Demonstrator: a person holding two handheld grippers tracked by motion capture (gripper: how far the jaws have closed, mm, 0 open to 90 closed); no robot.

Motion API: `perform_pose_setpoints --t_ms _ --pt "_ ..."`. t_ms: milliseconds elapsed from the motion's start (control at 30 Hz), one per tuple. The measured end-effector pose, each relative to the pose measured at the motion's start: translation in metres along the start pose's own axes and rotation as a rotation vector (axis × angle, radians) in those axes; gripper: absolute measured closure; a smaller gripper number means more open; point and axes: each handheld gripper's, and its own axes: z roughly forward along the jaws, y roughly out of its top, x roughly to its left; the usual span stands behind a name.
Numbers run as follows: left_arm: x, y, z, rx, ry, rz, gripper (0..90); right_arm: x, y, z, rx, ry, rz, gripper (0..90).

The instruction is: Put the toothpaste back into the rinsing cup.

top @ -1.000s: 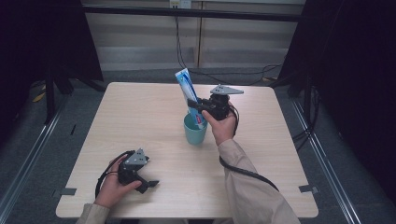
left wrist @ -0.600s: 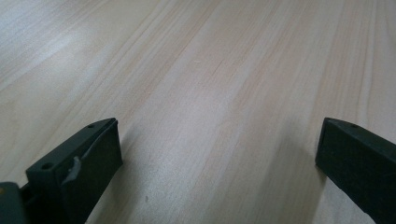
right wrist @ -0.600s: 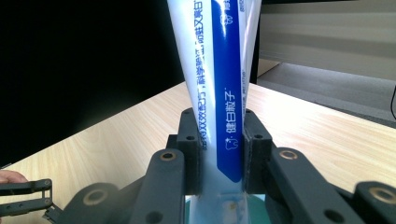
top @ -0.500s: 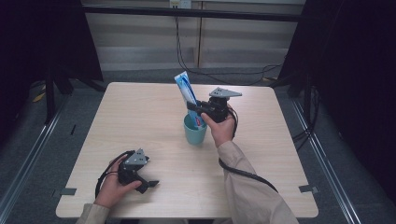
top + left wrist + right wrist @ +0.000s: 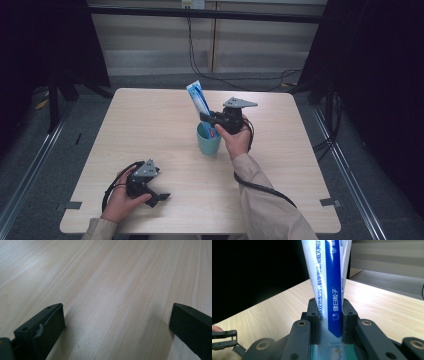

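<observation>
Tube: white with blue band and print. Cup: teal. Table: pale wood grain. Grippers, left and right: black, grey top plates. Sleeves: beige.

The high view looks forward and down on the whole bench from above the person's side, far enough back to take in the floor around it. The left gripper view rides low and close over bare bench wood. The right gripper view looks along its claw, close to the tube, with bench behind. All three share the bench top.
</observation>
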Motion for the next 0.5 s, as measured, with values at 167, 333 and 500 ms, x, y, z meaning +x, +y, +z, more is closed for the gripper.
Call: perform_pose_setpoints --t_ms 167,333,500 --pt "0.0000 0.0000 0.0000 0.000 0.000 0.000 0.0 0.0001 -0.0037 0.0007 0.003 0.002 -0.002 73.5" --pt "0.0000 0.0000 0.0000 0.000 0.000 0.000 0.0 0.0007 -0.0054 0.0010 0.012 0.001 -0.010 73.4" --pt "0.0000 0.0000 0.0000 0.000 0.000 0.000 0.0 0.0007 -0.0088 0.0019 0.018 -0.002 -0.008 73.3"
